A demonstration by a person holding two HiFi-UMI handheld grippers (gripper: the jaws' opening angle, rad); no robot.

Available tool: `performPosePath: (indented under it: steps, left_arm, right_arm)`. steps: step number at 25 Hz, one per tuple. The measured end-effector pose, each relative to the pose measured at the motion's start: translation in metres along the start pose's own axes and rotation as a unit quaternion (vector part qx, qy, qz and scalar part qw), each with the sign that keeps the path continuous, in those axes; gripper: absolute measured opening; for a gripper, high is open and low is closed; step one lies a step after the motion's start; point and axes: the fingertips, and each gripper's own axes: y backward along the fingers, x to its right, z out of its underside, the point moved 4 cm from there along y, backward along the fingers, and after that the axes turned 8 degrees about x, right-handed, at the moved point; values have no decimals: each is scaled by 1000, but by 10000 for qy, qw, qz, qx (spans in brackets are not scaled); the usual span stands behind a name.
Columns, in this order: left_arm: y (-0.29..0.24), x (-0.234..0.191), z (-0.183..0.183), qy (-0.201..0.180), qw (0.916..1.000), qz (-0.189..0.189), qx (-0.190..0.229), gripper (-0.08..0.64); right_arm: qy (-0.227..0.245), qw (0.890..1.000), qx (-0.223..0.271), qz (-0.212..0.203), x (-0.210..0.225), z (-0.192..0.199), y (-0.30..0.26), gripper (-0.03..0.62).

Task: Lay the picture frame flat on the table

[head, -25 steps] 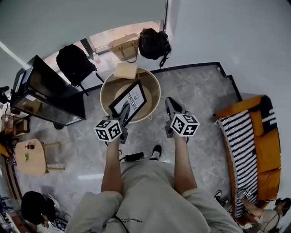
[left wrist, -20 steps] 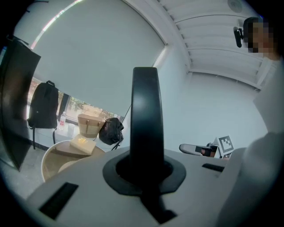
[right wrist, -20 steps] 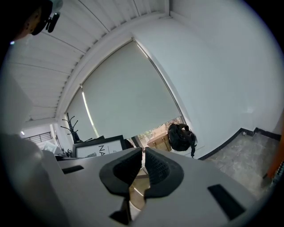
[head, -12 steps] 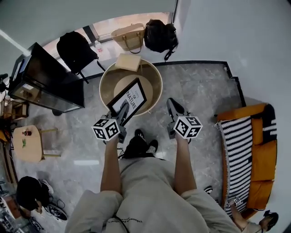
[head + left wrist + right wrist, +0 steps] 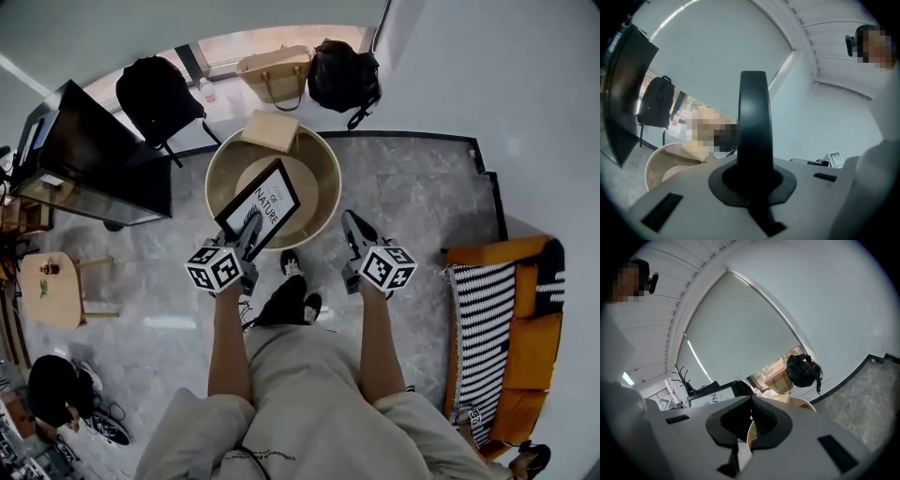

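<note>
Left tongs (image 5: 251, 228) clamp picture frame (image 5: 262, 203).

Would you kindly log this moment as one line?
left gripper: shut on picture frame | picture frame: tilted above round table, not flat | right gripper: just closed, empty

Wearing loose beige short-sleeved t-shirt (image 5: 309, 394), small dark lettering running across lower front. Wearing dark trousers (image 5: 279, 305) and black shoes (image 5: 290, 266) with pale soles. Leaving forearms bare below sleeves. Working with left gripper (image 5: 250, 223) and right gripper (image 5: 350, 223), both having pale grey housings, black jaws sitting in black collars, each carrying white cube (image 5: 218, 269) with black square markers on faces.
</note>
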Motion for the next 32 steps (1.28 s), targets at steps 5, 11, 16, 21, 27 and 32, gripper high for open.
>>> performPosePath:
  steps: [5, 11, 16, 21, 27, 32]
  left_arm:
    - [-35, -27, -26, -45, 9996, 204, -211, 28]
    - [-88, -53, -56, -26, 9956, 851, -397, 28]
    - [-114, -75, -56, 138, 9915, 1231, -403, 28]
    - [-122, -104, -31, 378, 9895, 1210, -693, 28]
    - [-123, -140, 3, 631, 9862, 1095, -1073, 28]
    - [-134, -169, 35, 1020, 9820, 979, -1254, 28]
  right_arm:
    - [191, 9996, -212, -9, 5, -13, -48, 34]
    - [1188, 9917, -457, -167, 5, -73, -99, 34]
    - [1368, 9901, -250, -172, 15, -107, -115, 34]
    - [1106, 9926, -504, 43, 35, -89, -130, 34]
    - [803, 9894, -1205, 94, 60, -28, -166, 34]
    - [719, 9821, -1739, -84, 81, 23, -199, 34]
